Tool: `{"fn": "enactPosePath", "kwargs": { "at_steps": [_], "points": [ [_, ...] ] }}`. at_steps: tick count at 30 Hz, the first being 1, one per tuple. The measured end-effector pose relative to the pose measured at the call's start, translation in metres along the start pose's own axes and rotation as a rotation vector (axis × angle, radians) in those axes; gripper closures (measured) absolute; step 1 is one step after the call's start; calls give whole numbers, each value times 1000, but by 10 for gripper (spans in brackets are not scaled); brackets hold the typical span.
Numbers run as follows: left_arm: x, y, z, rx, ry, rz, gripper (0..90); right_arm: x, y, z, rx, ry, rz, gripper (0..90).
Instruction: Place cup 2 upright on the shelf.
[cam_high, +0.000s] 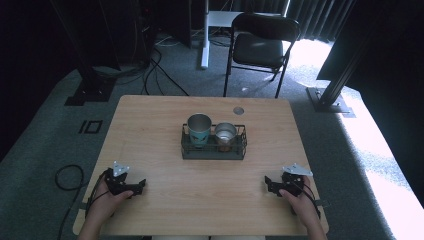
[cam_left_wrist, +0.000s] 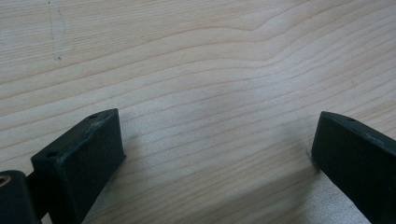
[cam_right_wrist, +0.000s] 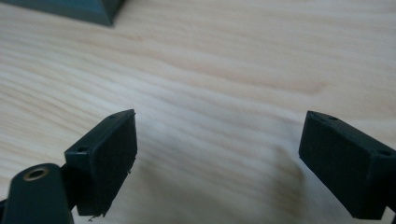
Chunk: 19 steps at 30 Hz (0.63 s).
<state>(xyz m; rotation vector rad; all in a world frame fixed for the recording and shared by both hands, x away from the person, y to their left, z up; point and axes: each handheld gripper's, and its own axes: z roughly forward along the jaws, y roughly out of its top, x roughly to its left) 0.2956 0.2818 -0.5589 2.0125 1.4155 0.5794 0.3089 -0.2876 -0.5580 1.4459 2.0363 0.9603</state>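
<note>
Claws (cam_high: 141, 185) (cam_high: 267, 183) rest open; teal cup (cam_high: 199, 130) seemingly upright.

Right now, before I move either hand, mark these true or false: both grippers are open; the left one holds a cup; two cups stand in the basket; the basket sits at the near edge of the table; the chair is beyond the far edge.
Both grippers are open. True: the left gripper and the right gripper each have their jaws spread wide over bare wood.
The left gripper holds a cup. False: nothing is between its jaws.
Two cups stand in the basket. True: the taller cup and the shorter cup stand side by side.
The basket sits at the table's near edge. False: it is near the middle.
The chair is beyond the far edge. True.
</note>
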Motion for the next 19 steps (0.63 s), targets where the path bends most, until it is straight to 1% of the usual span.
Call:
{"fn": "enactPosePath", "kwargs": {
  "at_steps": [2, 5, 11, 19],
  "points": [
    [0, 0, 0, 0, 0, 0, 29, -2, -2, -2, 23, -10, 13, 111],
    [0, 0, 0, 0, 0, 0, 29, -4, -5, -4, 39, -26, 42, 111],
    [0, 0, 0, -1, 0, 0, 29, -6, -11, -10, 52, -64, 32, 110],
    [0, 0, 0, -1, 0, 0, 29, -7, -12, -11, 55, -61, 31, 109]
  ]
}}
